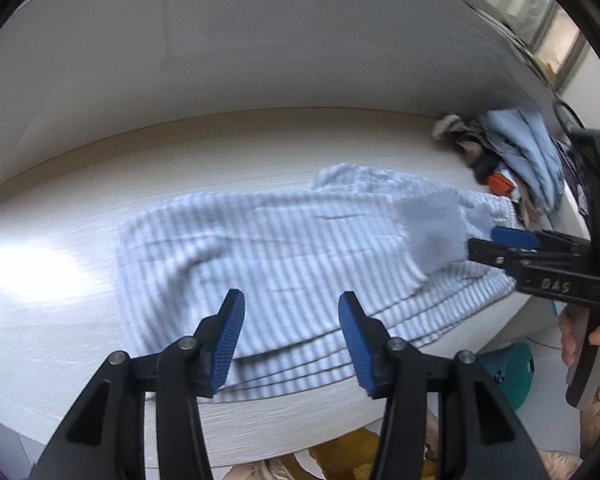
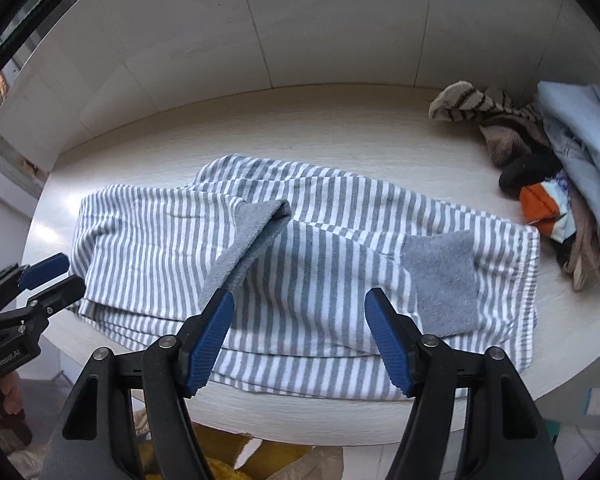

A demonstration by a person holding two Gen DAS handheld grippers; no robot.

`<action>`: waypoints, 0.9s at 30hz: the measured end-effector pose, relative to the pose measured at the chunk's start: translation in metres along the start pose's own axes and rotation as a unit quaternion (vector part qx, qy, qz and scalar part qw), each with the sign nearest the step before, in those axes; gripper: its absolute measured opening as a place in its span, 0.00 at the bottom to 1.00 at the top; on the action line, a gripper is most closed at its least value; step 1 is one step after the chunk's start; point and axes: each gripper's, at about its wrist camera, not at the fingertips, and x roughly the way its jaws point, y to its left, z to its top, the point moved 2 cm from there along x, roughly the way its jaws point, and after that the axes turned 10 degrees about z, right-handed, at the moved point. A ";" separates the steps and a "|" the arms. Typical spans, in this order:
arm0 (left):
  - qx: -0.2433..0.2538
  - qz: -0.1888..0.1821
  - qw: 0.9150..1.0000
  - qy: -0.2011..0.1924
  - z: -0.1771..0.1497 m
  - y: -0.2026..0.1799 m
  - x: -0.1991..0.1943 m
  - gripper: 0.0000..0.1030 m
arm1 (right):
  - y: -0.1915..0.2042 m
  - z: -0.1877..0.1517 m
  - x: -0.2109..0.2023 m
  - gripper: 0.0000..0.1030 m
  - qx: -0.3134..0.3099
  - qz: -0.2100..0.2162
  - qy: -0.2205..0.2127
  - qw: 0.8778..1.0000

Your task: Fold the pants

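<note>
1. Left wrist view: the left gripper (image 1: 290, 344), black with blue ribbed pads, is hanging over the near edge of the pale wood-grain table (image 1: 60, 280). Its jaws are standing apart with nothing between them.
2. Under and beyond it, the grey-and-white striped soft cotton pants (image 1: 260, 252) are lying folded in several layers on the table, their near edge reaching the table's front rim. A plain grey square patch pocket (image 1: 432, 236) is showing on the right part of the cloth.
3. The right gripper (image 1: 488, 242) is coming in from the right side, its tips hovering at the pocket's right edge; a hand (image 1: 580, 336) is holding its handle. This view is blurred.
4. A heap of mixed clothes (image 1: 520, 168), light blue, brown-striped and orange, is sitting at the table's far right, just beside the pants.
5. Right wrist view: the right gripper (image 2: 300, 340) is hanging over the pants (image 2: 320, 248) with its jaws spread wide and empty, the striped cloth lying below the gap.
6. A plain grey cuff (image 2: 256, 236) is lying turned over the stripes, and the pocket (image 2: 444, 280) is sitting to its right.
7. The left gripper (image 2: 56, 278) is showing at the left edge, jaws apart, just beside the pants' left end; whether it is touching the cloth I cannot tell.
8. The clothes heap (image 2: 560, 152) is resting at the far right of the table (image 2: 340, 128).
</note>
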 end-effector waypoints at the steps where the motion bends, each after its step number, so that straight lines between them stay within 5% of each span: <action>1: -0.006 0.005 1.000 0.003 -0.001 0.007 0.001 0.50 | 0.000 0.000 0.000 0.67 0.001 -0.008 -0.001 1.000; 6: -0.040 0.026 0.999 0.016 -0.013 0.042 0.006 0.50 | -0.004 -0.002 -0.005 0.67 -0.006 -0.068 0.005 0.998; 17: -0.093 0.056 0.993 0.036 -0.041 0.091 0.007 0.50 | -0.002 0.007 -0.009 0.67 0.032 -0.042 -0.020 0.998; 27: -0.106 0.057 0.991 0.054 -0.062 0.097 0.009 0.50 | 0.003 0.007 -0.007 0.67 0.019 -0.035 0.005 0.999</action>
